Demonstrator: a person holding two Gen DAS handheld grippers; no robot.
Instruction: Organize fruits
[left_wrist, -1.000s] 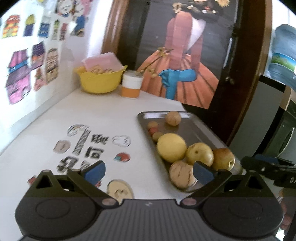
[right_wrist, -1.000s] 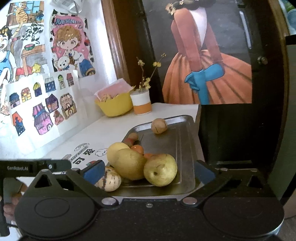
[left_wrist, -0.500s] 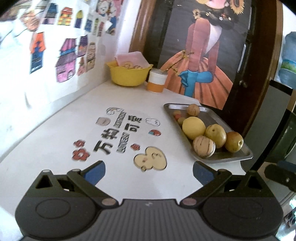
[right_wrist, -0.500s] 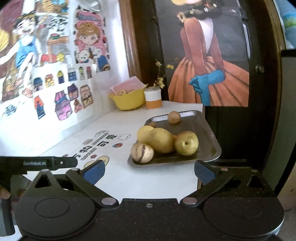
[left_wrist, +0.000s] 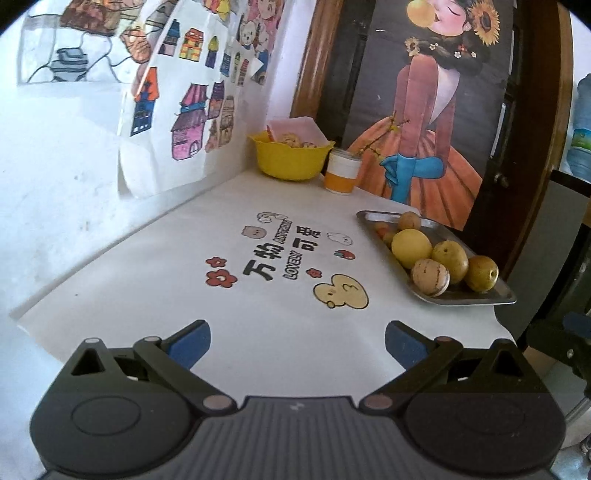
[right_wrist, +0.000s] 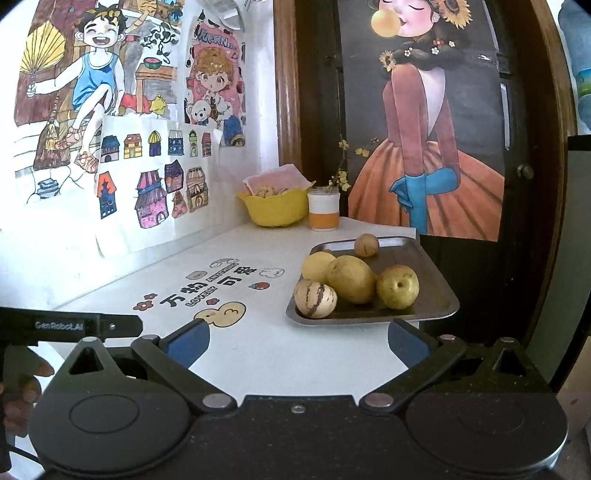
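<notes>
Left tool (left_wrist: 297, 345), jaws spread and empty, above the white table (left_wrist: 147, 280); metal tray (left_wrist: 476, 300) of fruit at right.

Fruits (right_wrist: 350, 278) on tray (right_wrist: 432, 306), table's (left_wrist: 258, 332) right edge; bowl (left_wrist: 290, 160), cup (left_wrist: 343, 171) behind.

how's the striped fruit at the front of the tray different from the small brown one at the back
The striped fruit is pale cream with dark stripes; the small brown fruit is plain tan-brown. The striped fruit looks clearly larger. It sits at the near corner, against the yellow fruits, while the brown one sits alone near the far rim. Both are roundish and rest on the metal tray.
</notes>
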